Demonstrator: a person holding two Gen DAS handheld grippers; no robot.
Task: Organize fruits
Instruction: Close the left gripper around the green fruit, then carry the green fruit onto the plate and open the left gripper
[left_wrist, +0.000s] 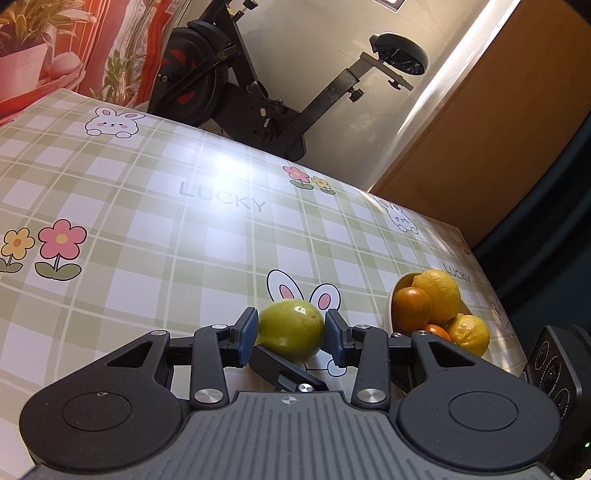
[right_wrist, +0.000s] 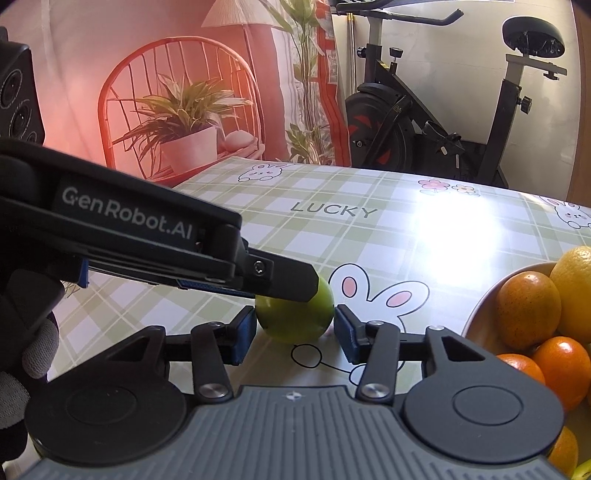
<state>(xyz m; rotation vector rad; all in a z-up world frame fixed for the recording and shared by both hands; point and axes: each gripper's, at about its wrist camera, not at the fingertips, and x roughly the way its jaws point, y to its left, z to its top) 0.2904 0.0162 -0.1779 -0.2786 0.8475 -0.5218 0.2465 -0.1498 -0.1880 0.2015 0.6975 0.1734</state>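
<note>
A green round fruit (left_wrist: 290, 330) lies on the checked tablecloth. In the left wrist view my left gripper (left_wrist: 291, 334) has its blue pads (left_wrist: 248, 334) against both sides of the fruit. In the right wrist view the same fruit (right_wrist: 295, 319) sits between my right gripper's (right_wrist: 295, 332) blue pads (right_wrist: 346, 338), the left pad near it, the right one a small gap away. The left gripper (right_wrist: 288, 286) reaches in from the left over the fruit. A white bowl (right_wrist: 476, 321) at the right holds oranges (right_wrist: 526, 310) and lemons (left_wrist: 437, 295).
The table (left_wrist: 147, 206) has a green plaid cloth with rabbits, flowers and "LUCKY" print. An exercise bike (right_wrist: 424, 122) stands behind the far edge. A backdrop with a chair and plant (right_wrist: 177, 122) is at the back left. The bowl (left_wrist: 391, 310) sits near the table's right edge.
</note>
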